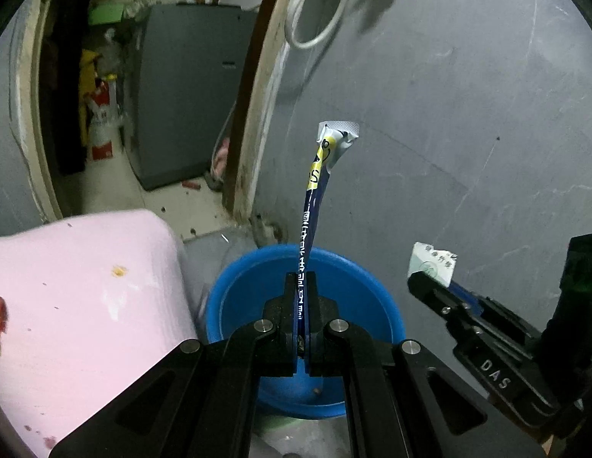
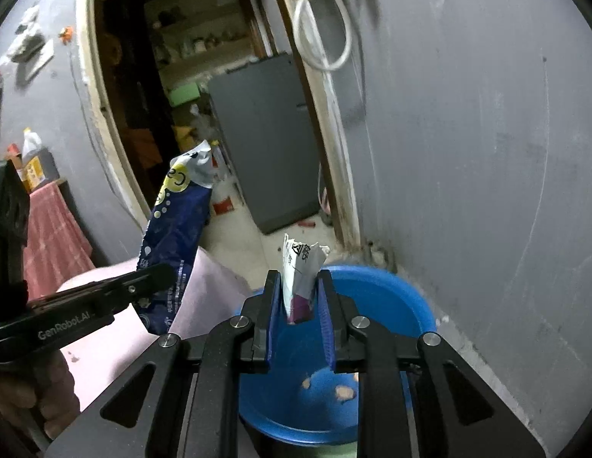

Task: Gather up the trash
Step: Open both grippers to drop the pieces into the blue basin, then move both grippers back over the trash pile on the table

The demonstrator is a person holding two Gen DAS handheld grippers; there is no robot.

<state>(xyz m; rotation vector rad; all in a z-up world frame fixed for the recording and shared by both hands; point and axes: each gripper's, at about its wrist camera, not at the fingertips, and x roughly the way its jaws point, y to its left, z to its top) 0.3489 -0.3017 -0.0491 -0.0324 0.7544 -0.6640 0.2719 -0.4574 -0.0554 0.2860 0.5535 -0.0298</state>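
The blue plastic basin [image 1: 235, 305] on the floor against the grey wall [image 1: 448, 114] appears to be the trash receptacle, and both grippers hang above its mouth with their loads not yet let go, so I judge the task to be at the drop-off step for these two pieces. Beside the basin sits a pink-covered surface [image 1: 78, 286] carrying a few small stains and crumbs; whether more trash lies on it cannot be told, since most of it runs out of both views. The left gripper [image 1: 300, 278] is clamped tight on a long blue and yellow snack wrapper [image 1: 315, 191], which stands up edge-on in its own camera and shows its broad printed face in the right wrist view [image 2: 177, 236]. The right gripper [image 2: 299, 286] has its jaws partly apart with a small torn white and purple packet [image 2: 300, 271] wedged between the blue pads [image 2: 275, 305], still gripped rather than falling, as far as I can judge. Inside the basin a few pale scraps [image 2: 343, 391] already rest on the bottom, so some collecting looks done. What remains is releasing both items. The basin's near rim is hidden behind the gripper linkages, the print on both wrappers is too small to read reliably, and the room through the doorway is dim and cluttered.
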